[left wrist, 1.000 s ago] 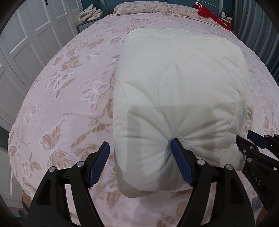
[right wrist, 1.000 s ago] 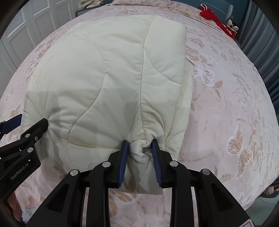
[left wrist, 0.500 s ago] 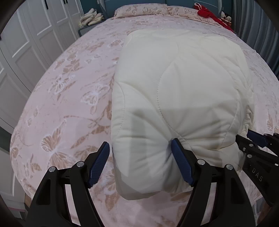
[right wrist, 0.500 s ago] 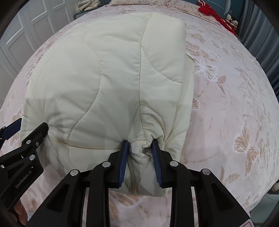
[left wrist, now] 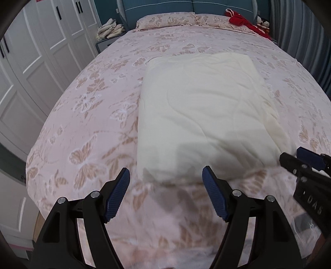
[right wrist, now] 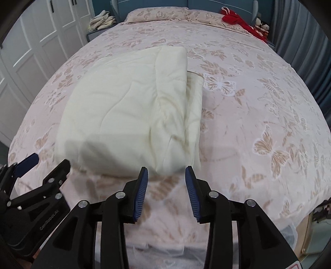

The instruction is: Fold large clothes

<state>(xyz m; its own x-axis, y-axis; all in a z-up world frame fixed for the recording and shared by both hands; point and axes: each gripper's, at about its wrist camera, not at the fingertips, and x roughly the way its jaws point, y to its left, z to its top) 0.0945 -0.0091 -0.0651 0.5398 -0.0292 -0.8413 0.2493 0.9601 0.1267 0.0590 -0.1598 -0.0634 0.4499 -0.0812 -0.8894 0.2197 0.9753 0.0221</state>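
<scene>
A cream quilted garment (left wrist: 204,115) lies folded into a thick rectangle on the pink butterfly bedspread (left wrist: 86,128); it also shows in the right wrist view (right wrist: 128,111), with layered edges along its right side. My left gripper (left wrist: 165,178) is open and empty, just short of the bundle's near edge. My right gripper (right wrist: 166,174) is open and empty, just short of the bundle's near right corner. Each gripper shows at the edge of the other's view.
White wardrobe doors (left wrist: 31,62) stand to the left. A pillow (left wrist: 165,19) and a red cloth (left wrist: 244,21) lie at the headboard. A pile of pale cloth (left wrist: 109,31) sits on a nightstand. Grey curtains (right wrist: 306,41) hang to the right.
My right gripper has opened and let go of the garment's corner. Both grippers have pulled back toward the foot of the bed, and the bundle now lies flat.
</scene>
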